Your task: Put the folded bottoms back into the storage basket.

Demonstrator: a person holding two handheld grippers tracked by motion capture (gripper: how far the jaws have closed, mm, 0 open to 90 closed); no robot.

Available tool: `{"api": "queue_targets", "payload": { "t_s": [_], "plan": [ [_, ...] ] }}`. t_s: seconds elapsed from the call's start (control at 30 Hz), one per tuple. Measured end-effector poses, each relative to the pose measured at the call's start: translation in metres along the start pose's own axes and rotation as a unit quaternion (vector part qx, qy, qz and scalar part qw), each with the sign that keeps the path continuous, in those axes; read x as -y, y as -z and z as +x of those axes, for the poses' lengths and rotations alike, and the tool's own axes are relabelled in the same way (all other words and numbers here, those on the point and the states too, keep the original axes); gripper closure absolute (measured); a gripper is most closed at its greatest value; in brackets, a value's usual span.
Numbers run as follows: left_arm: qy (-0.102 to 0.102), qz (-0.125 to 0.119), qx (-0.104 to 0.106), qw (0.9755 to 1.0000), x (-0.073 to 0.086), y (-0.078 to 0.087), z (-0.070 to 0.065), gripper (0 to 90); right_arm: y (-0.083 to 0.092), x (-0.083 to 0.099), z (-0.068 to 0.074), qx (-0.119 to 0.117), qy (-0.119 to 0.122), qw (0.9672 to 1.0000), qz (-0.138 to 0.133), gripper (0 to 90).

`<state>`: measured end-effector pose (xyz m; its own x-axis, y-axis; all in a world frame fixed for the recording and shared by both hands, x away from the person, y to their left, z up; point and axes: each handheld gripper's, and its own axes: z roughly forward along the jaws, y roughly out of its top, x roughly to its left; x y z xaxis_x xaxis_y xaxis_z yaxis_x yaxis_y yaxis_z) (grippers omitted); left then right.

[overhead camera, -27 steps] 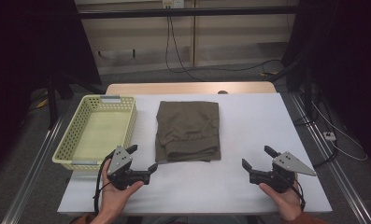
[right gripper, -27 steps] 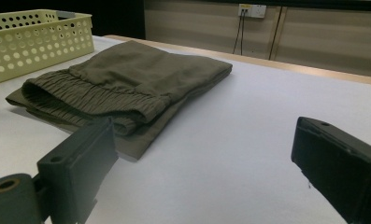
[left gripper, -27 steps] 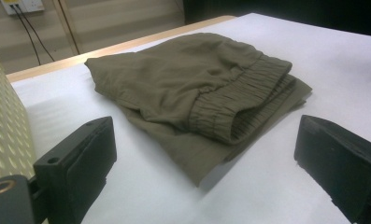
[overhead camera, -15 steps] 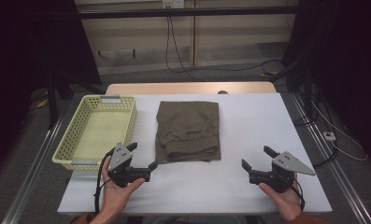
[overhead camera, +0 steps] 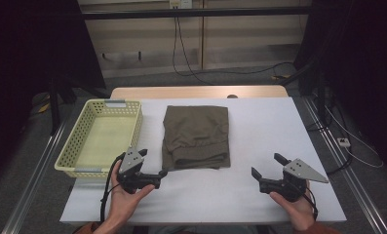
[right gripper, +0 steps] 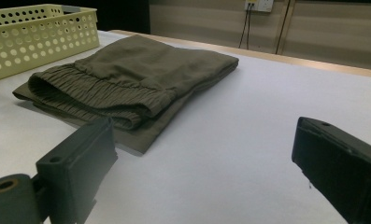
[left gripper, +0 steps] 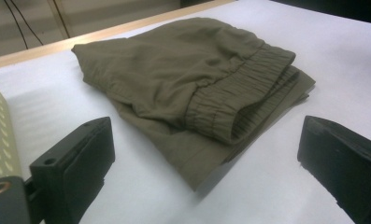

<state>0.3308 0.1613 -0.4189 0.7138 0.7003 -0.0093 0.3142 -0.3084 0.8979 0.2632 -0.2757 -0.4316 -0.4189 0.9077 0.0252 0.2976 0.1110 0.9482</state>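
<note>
**Left tool edged toward the folded shorts**

Since the earlier frames, the left tool (overhead camera: 153, 165) had shifted a little to the right and forward, ending just beside the near left corner of the folded olive shorts (overhead camera: 196, 136); the right tool (overhead camera: 265, 166) had kept its place.

In the high view, the shorts lay flat in the middle of the white counter (overhead camera: 259, 126), the elastic waistband toward the person. A yellow perforated basket (overhead camera: 69, 156) stood at the counter's left edge, near the shorts but apart from them. The left hand (overhead camera: 125, 195) held its tool low over the counter, its jaws apart with nothing between them. The right hand (overhead camera: 293, 204) held the other tool well to the right of the shorts, jaws also wide.

In the left gripper view, the two black jaws stood far apart, and the shorts (left gripper: 192, 88) lay just ahead of them, not touched, waistband and hem corner nearest.

In the right gripper view, the jaws were likewise wide and empty. The shorts (right gripper: 131, 79) lay ahead to the left, with the basket (right gripper: 38, 32) behind them.
</note>
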Motion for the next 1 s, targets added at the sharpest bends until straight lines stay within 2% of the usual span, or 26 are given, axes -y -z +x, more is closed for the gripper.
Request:
{"api": "queue_targets", "payload": {
  "t_s": [0.07,0.3,0.4,0.57,0.6,0.67,0.73,0.8,1.0],
  "plan": [
    [-0.003,-0.005,0.000,1.0000,-0.002,0.001,-0.001,4.3,0.000,0.000,0.000,-0.001,0.001,1.0000,0.001,6.6],
    [-0.001,0.004,0.006,1.0000,-0.009,-0.003,-0.003,4.1,-0.001,0.001,0.000,0.002,-0.002,1.0000,0.009,6.6],
    [0.004,0.006,-0.002,1.0000,-0.014,-0.004,-0.003,4.1,-0.002,0.001,0.000,0.002,0.001,1.0000,0.008,6.5],
    [0.007,0.005,0.008,0.9999,-0.022,-0.008,-0.005,4.0,-0.002,0.001,0.000,0.000,0.000,1.0000,0.007,6.5],
    [0.013,0.006,0.014,0.9998,-0.024,-0.010,-0.005,4.0,-0.002,0.000,0.000,0.001,0.000,1.0000,0.007,6.5],
    [0.012,0.008,0.013,0.9998,-0.026,-0.012,-0.005,4.0,-0.002,0.000,0.001,0.000,0.002,1.0000,0.008,6.5],
    [0.001,0.012,0.008,0.9999,-0.029,-0.016,-0.005,4.0,-0.003,0.000,0.001,-0.002,0.003,1.0000,0.008,6.7],
    [0.013,0.010,0.013,0.9998,-0.032,-0.018,-0.003,4.0,-0.003,0.001,0.001,-0.004,0.002,0.9999,0.010,6.7],
    [0.007,0.006,0.007,0.9999,-0.042,-0.023,-0.001,4.2,-0.003,0.001,0.001,-0.004,0.001,1.0000,0.009,6.8]
  ]
}}
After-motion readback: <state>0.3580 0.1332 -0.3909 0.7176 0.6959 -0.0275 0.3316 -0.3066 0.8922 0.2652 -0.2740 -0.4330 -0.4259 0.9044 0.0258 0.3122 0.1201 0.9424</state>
